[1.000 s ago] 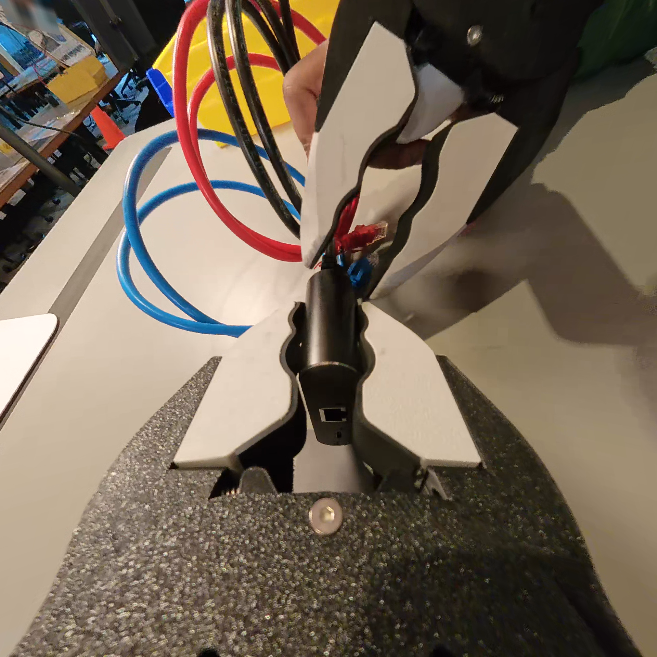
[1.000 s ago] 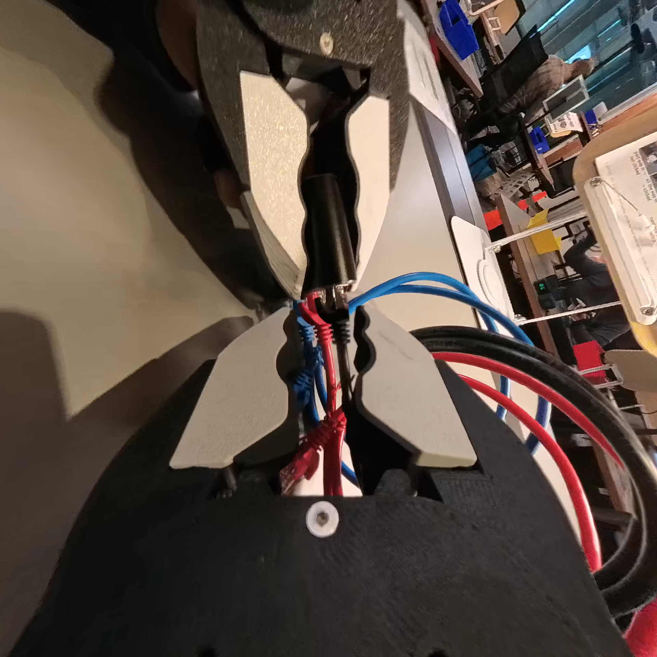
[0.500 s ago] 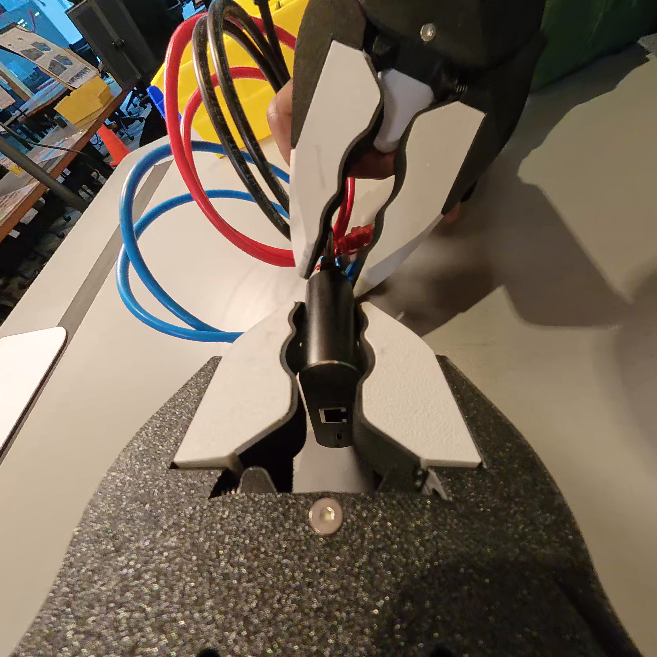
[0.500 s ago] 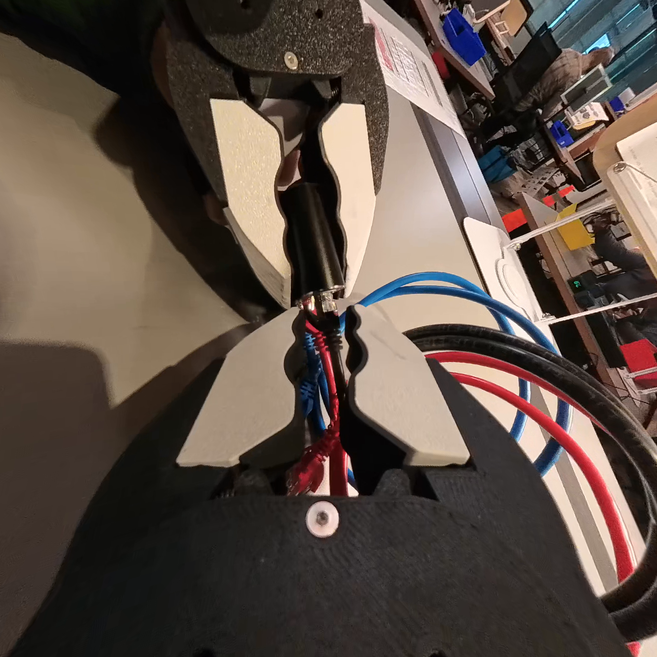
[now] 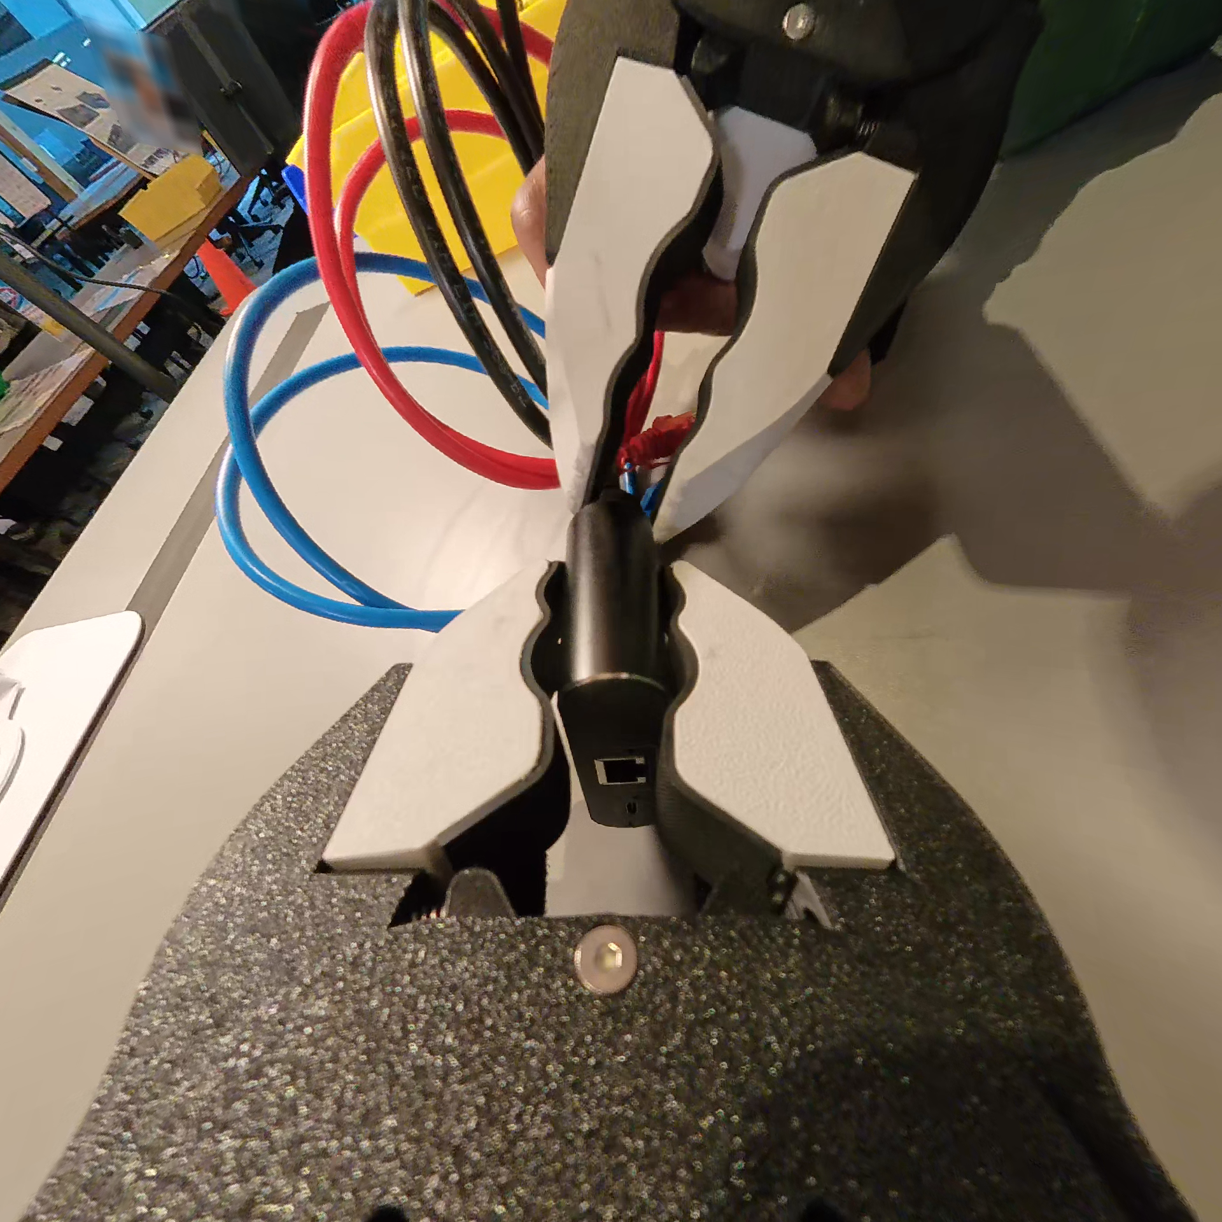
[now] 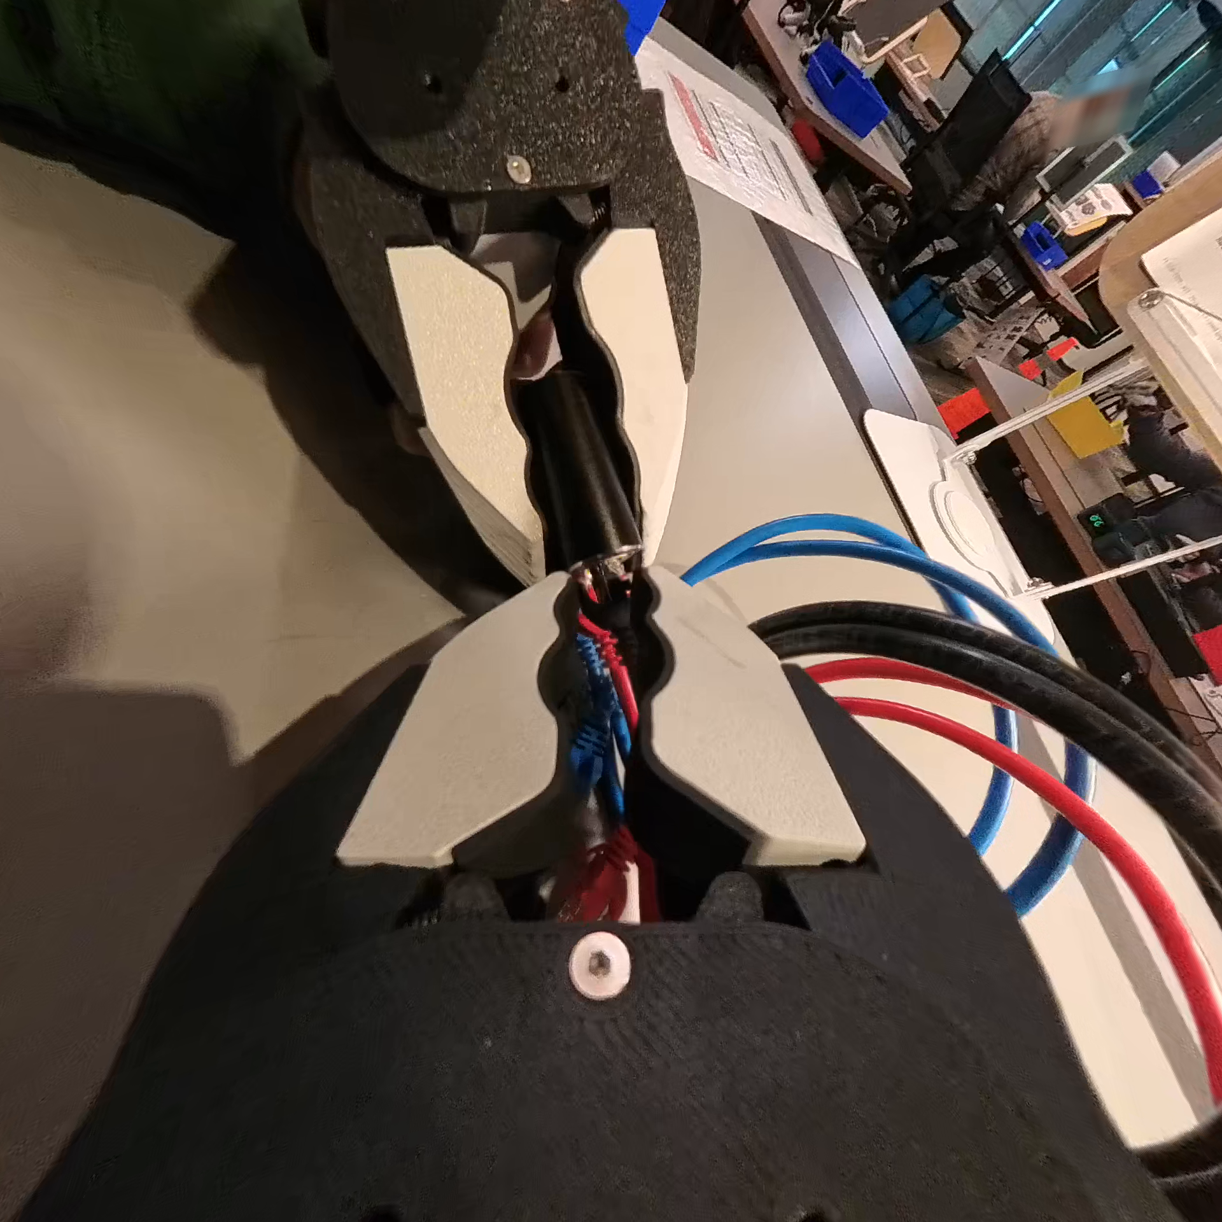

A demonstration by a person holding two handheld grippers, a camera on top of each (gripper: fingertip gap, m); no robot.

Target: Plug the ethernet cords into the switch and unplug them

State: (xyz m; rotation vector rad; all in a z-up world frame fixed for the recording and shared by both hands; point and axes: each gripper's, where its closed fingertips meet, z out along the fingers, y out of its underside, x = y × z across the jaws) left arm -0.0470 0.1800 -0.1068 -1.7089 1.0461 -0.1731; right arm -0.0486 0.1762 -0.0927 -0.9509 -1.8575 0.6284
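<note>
White pad [image 5: 63,688] lying at 9 o'clock in the left wrist view, on the pale grey tabletop [image 5: 278,674]. Blue ethernet cord loops [image 5: 264,502] resting at 10 o'clock, red ethernet cord loops [image 5: 370,344] and black cable loops [image 5: 449,218] rising toward 11 o'clock, yellow plastic bin [image 5: 476,172] behind them.

Left gripper [image 5: 611,582] pinching the black tube-shaped switch [image 5: 611,615] at centre, 1 empty port facing the camera. Right gripper [image 5: 628,489] at 12 o'clock, fingers pressing together on the bundle of cord plugs [image 6: 598,701].

Change over the last second: right gripper closing in; its fingertips now touching the switch's far end, and a black plug [image 6: 611,598] looks to be entering there. Judging this as mid-insertion, seating unconfirmed.

Room: open tabletop toward 3 o'clock; cord loops crowding 10–11 o'clock; table edge at 9 o'clock.
</note>
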